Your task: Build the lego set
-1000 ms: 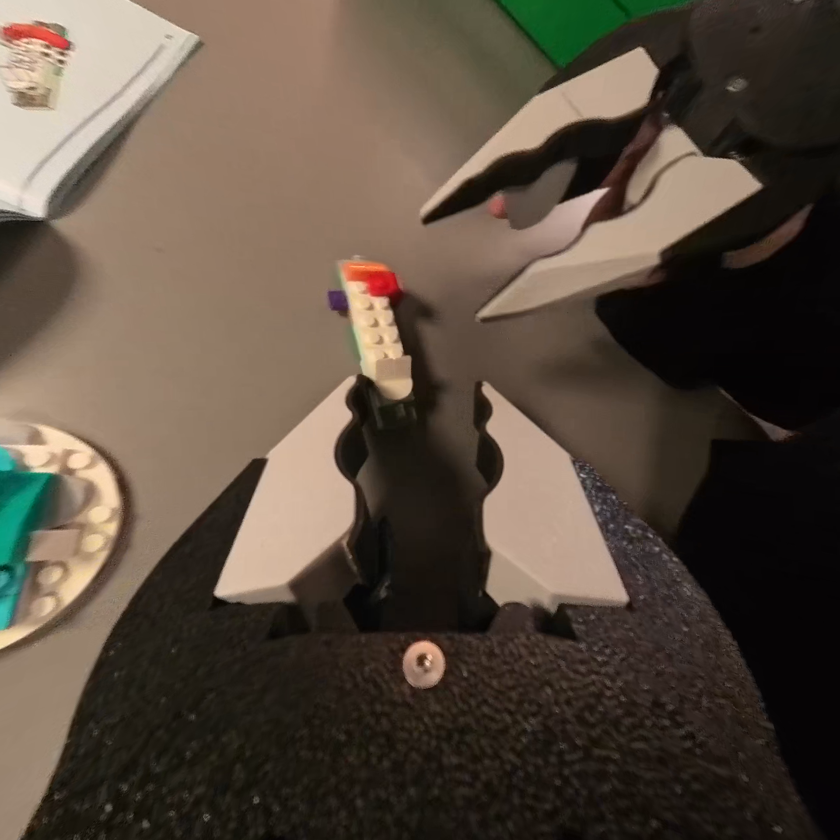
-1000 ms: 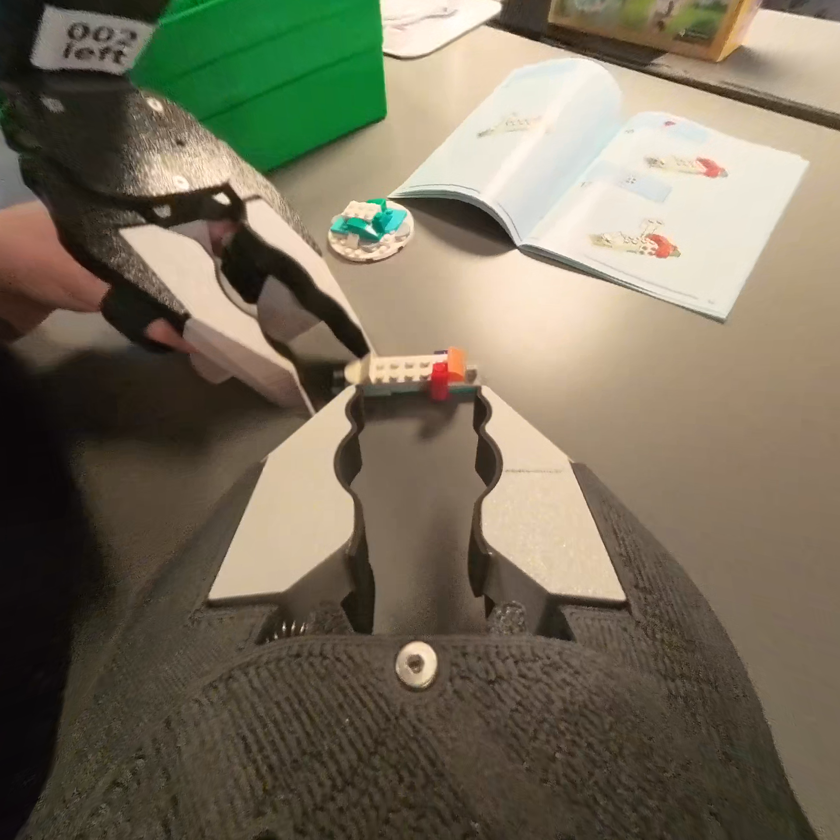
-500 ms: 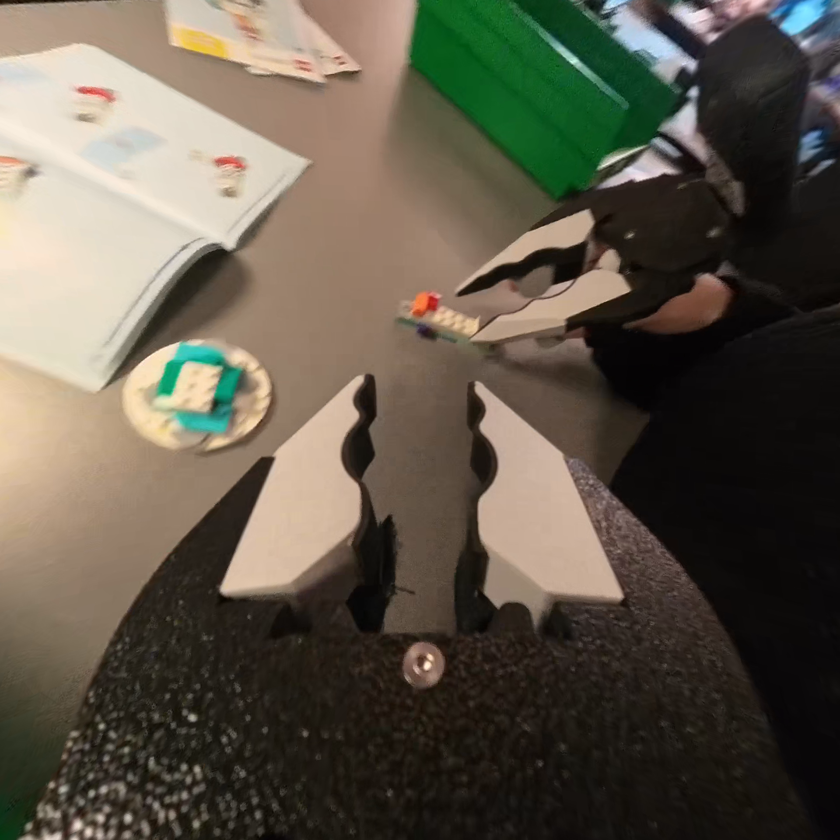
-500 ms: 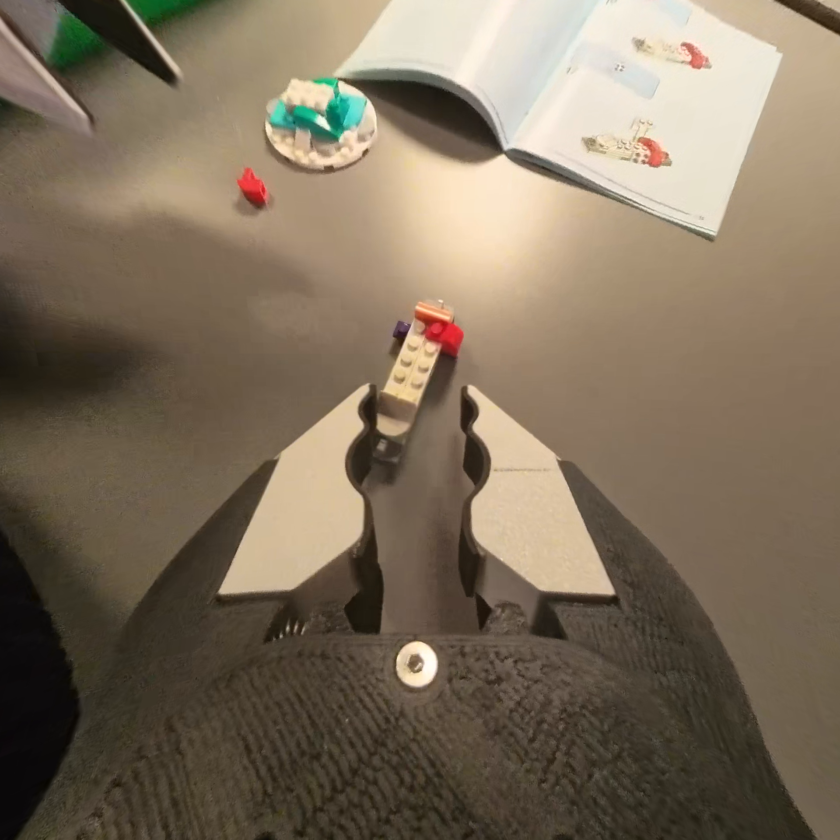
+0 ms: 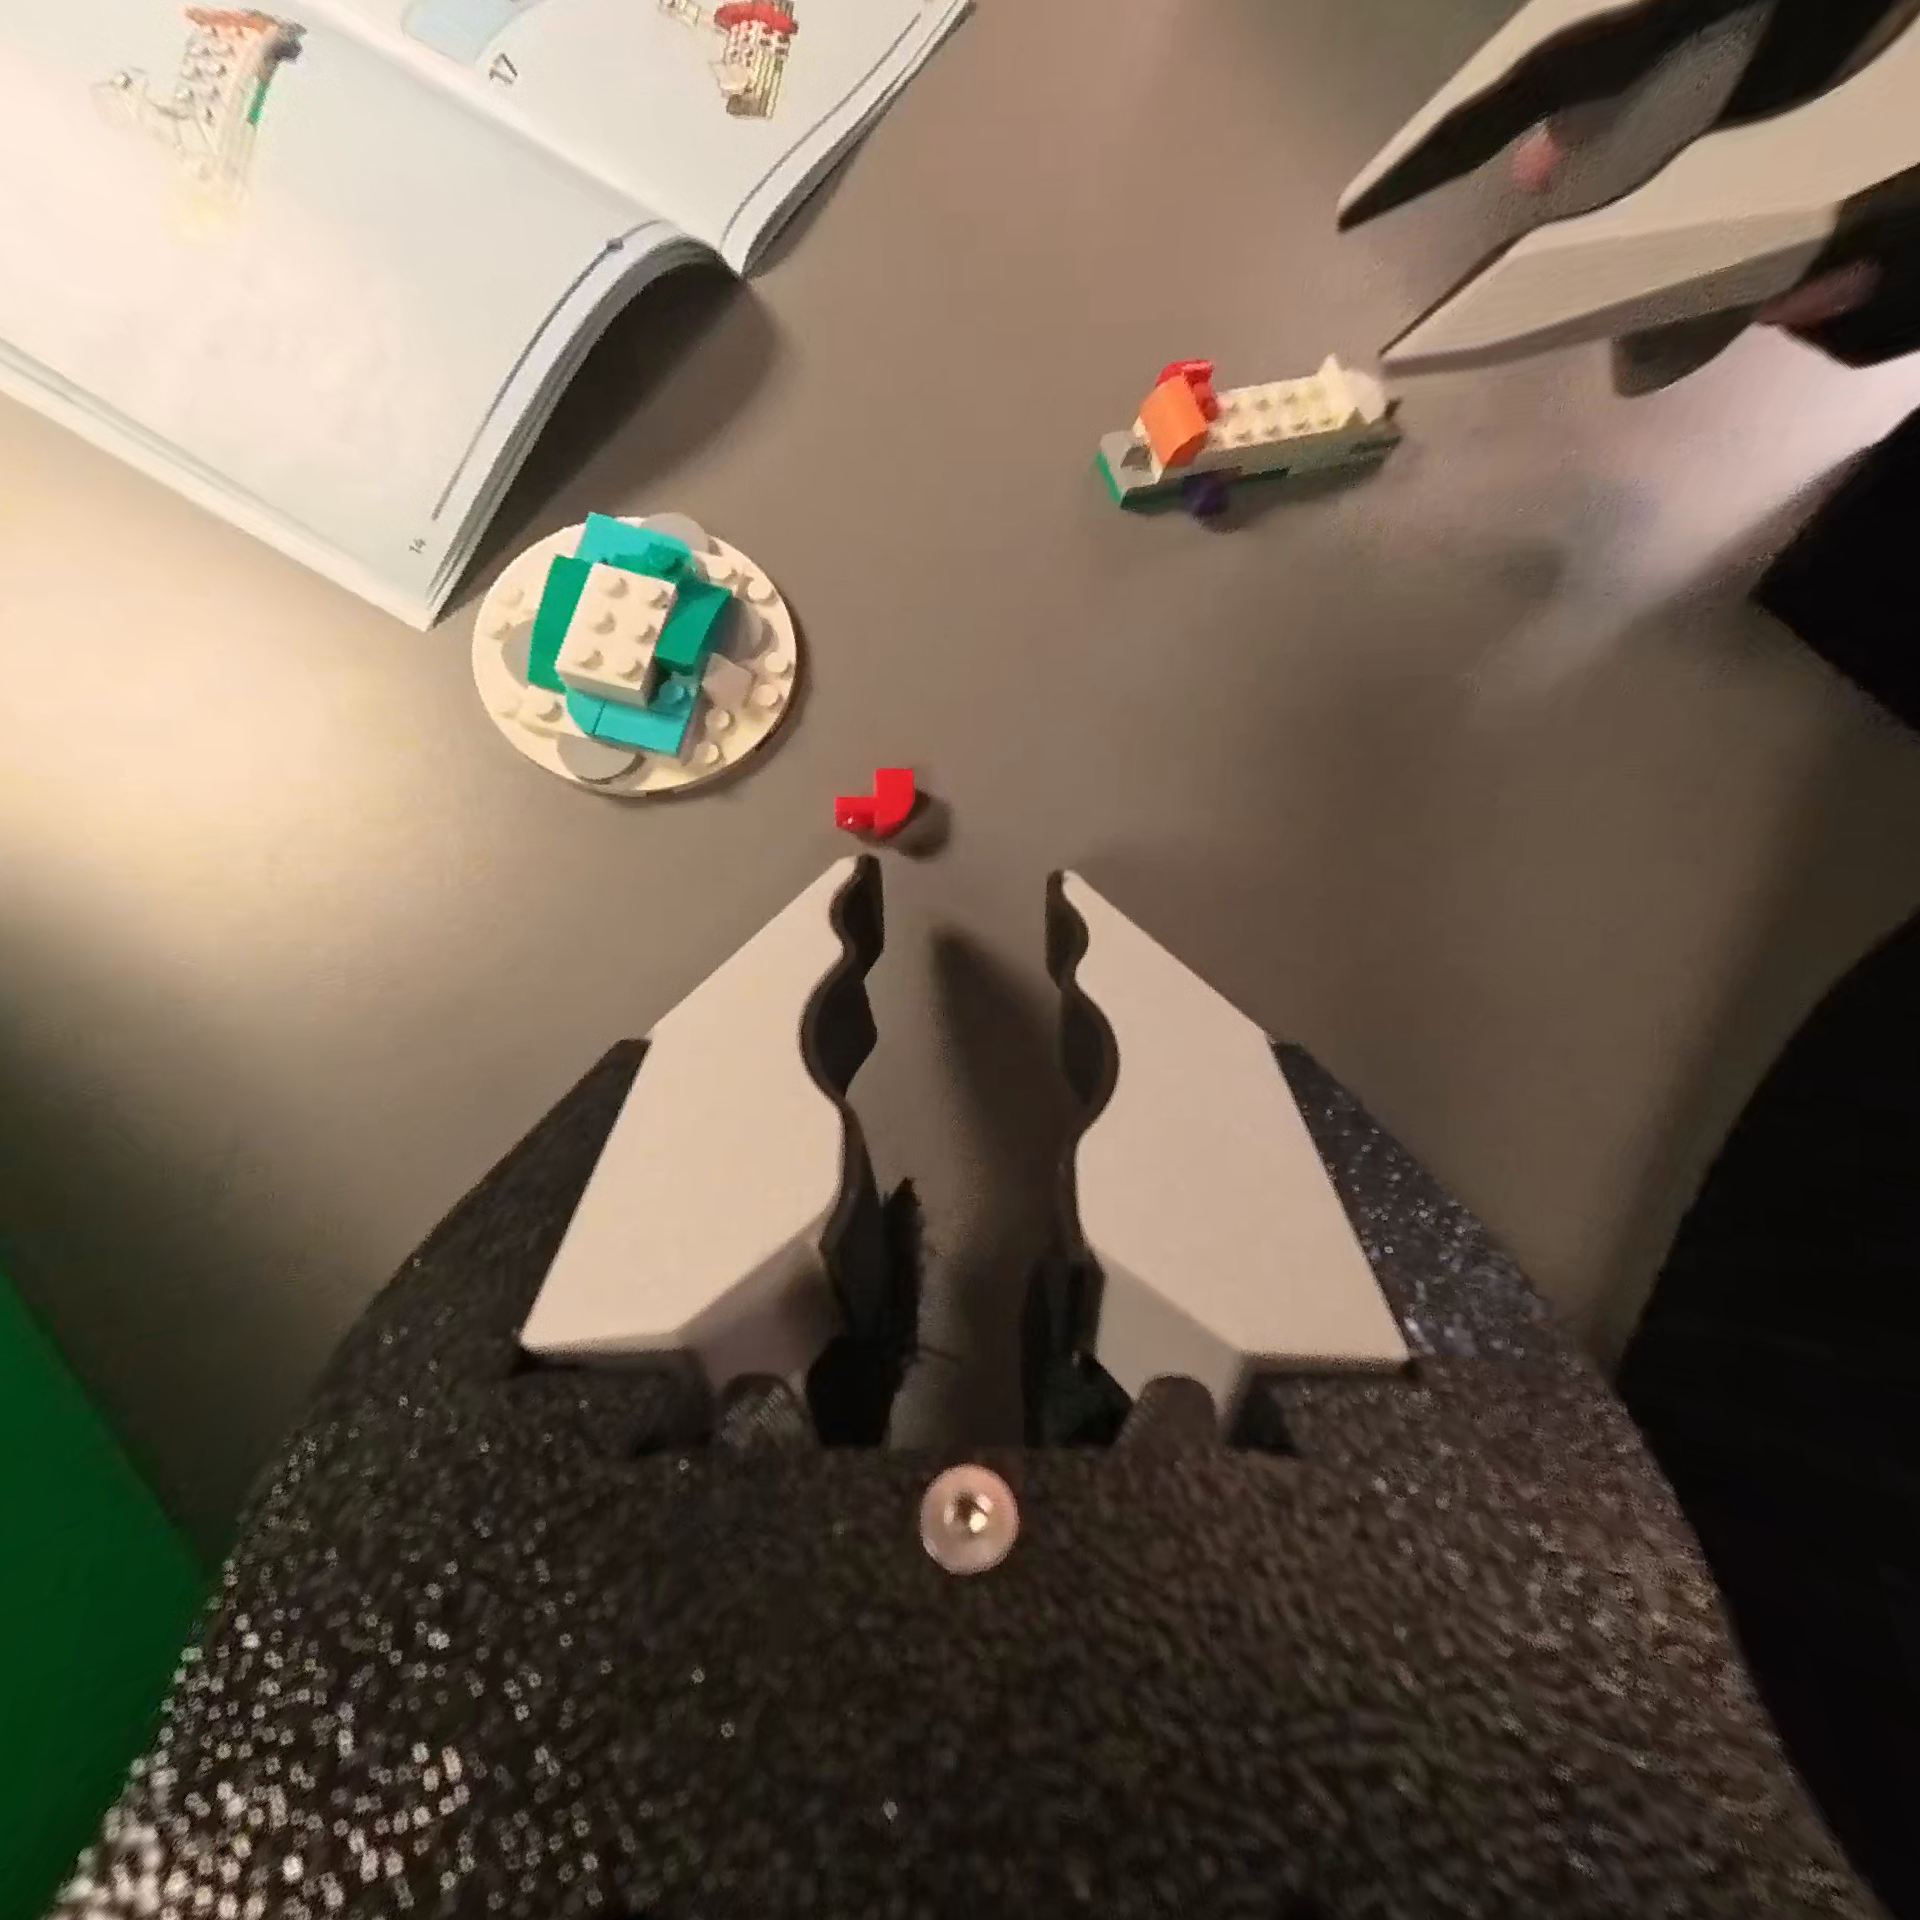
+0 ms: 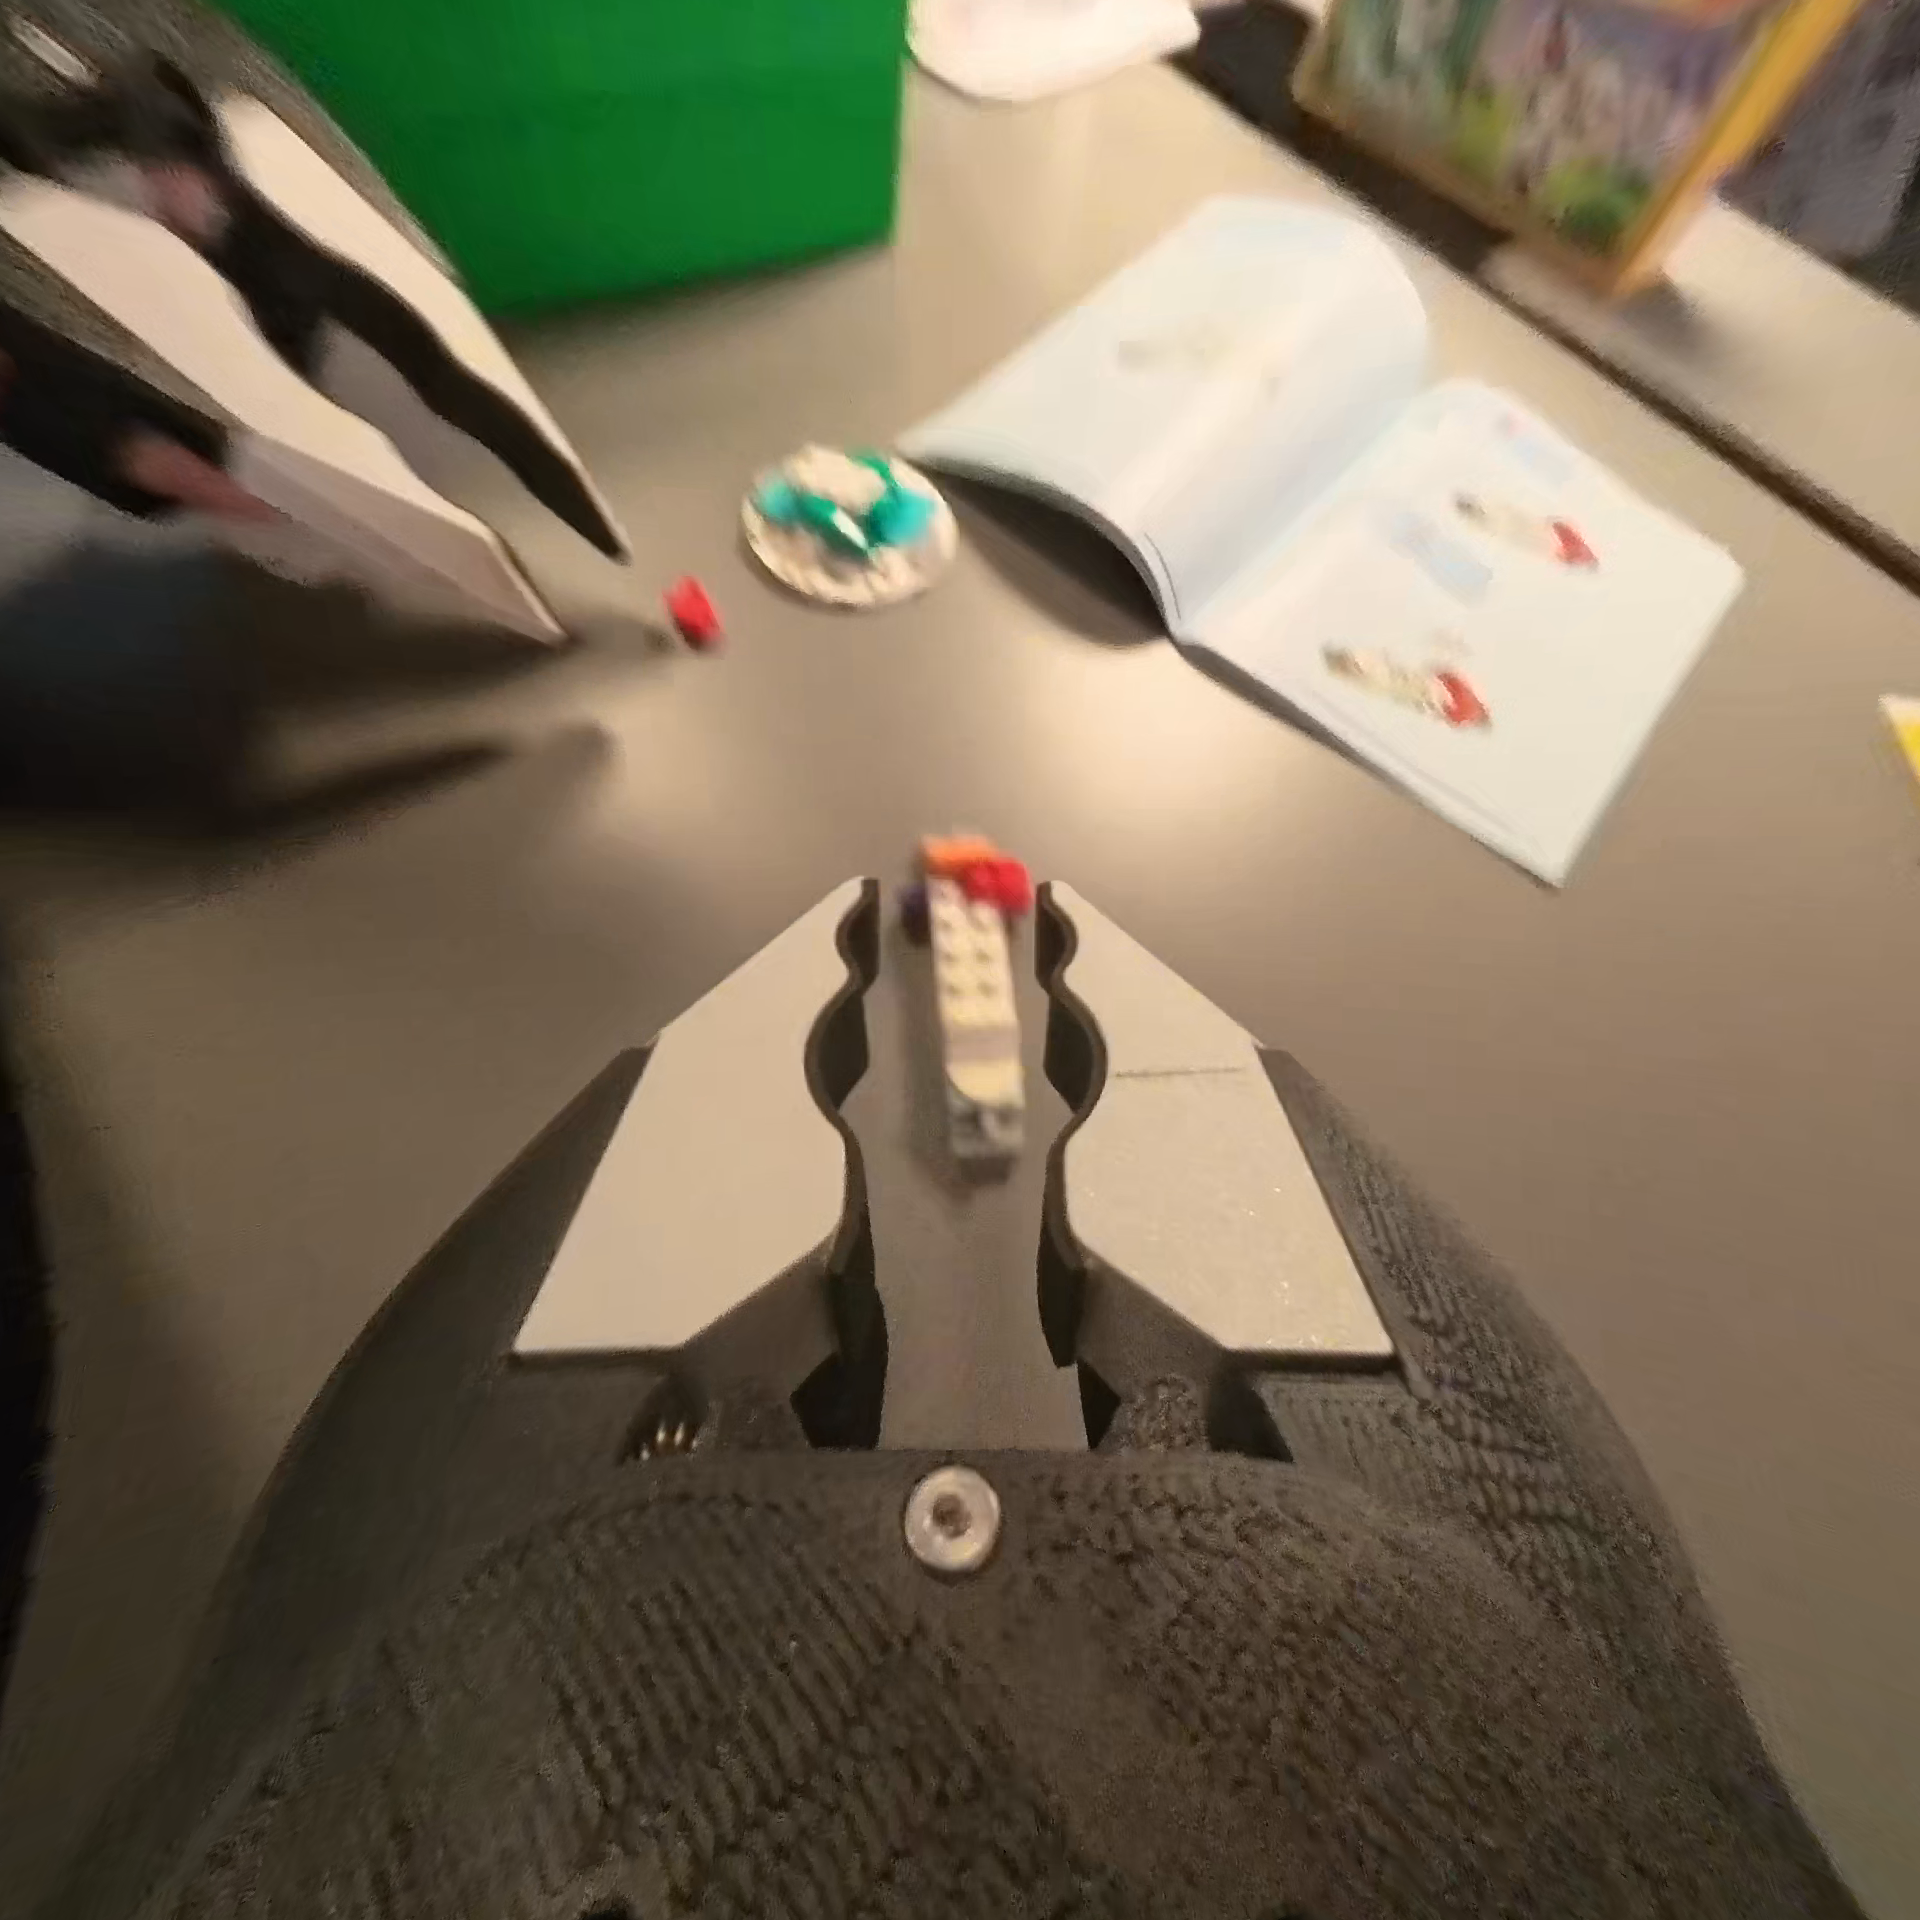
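**Long build set down, loose red piece lined up**

The left gripper (image 5: 961, 883) is now poised just short of the small red piece (image 5: 878, 802), jaws parted and empty, tips close to the counter (image 5: 1299, 831). A second ago those same jaws were at the tail of the long white build (image 5: 1247, 431); that contact has been given up and the gripper has been swung across to the loose brick. The build is left lying flat on the counter, well apart from the red piece.

Over on the other side, the right gripper (image 6: 951, 894) has been brought in along the build (image 6: 971, 1023), which now lies lengthwise between its spread jaws without being clamped. Nothing is gripped by either tool.

The round white plate with the teal stack (image 5: 634, 649) sits untouched beside the open instruction booklet (image 5: 364, 239).

A pick of the red piece looks to be next, with the build steadied for attachment. Being so small, the brick could easily be nudged away.
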Demonstrator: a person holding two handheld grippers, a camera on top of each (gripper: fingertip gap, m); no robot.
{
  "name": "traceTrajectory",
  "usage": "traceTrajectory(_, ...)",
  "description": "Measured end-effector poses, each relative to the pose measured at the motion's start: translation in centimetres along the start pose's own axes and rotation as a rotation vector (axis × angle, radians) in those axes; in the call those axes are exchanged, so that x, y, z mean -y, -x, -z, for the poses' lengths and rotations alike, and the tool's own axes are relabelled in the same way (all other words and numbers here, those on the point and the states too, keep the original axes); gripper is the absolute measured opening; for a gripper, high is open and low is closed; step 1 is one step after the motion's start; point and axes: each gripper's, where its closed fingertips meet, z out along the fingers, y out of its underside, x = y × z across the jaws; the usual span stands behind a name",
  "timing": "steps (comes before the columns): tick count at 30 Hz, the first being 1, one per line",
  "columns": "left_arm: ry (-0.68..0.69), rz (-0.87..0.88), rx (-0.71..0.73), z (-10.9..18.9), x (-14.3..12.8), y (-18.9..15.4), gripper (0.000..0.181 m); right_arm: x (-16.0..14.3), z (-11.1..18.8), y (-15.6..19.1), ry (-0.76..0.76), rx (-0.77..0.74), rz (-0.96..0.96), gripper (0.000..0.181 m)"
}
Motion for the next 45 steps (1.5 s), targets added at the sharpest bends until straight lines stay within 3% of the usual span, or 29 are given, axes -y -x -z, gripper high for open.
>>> traceTrajectory(5,-0.070,-0.028,-0.023,0.5,0.9,-0.7,0.029,2.5,-4.4,5.1,0.010,0.187,0.114,0.028)
traceTrajectory(10,-0.073,-0.031,-0.005,1.4,0.5,-0.8,0.029,3.2,-8.6,7.0,0.088,0.288,0.305,0.026)
traceTrajectory(16,-0.130,0.046,-0.037,2.8,0.3,-1.2,0.029,2.8,-10.7,7.7,0.148,0.420,0.394,0.026)
traceTrajectory(22,-0.179,0.092,-0.077,3.2,0.9,-1.4,0.029,2.7,-11.4,8.2,0.185,0.477,0.439,0.009)
traceTrajectory(25,-0.198,0.130,-0.069,3.3,1.1,-1.0,0.022,3.2,-11.2,7.9,0.143,0.429,0.487,0.009)
traceTrajectory(28,-0.221,0.224,-0.011,3.5,1.1,0.6,0.012,6.0,-10.1,7.8,-0.067,0.314,0.571,0.008)
traceTrajectory(32,-0.418,0.351,-0.153,4.5,4.1,-0.1,0.030,9.2,-7.8,8.1,-0.311,0.166,0.658,0.007)
traceTrajectory(35,-0.529,0.395,-0.202,5.1,5.8,-0.2,0.031,10.4,-6.6,8.4,-0.414,0.096,0.698,0.007)
traceTrajectory(41,-0.529,0.427,-0.275,4.8,6.3,-1.0,0.015,10.6,-6.1,8.5,-0.461,0.034,0.725,0.007)
traceTrajectory(45,-0.541,0.439,-0.282,4.9,6.4,-1.1,0.016,10.7,-5.9,8.4,-0.474,0.017,0.739,0.008)
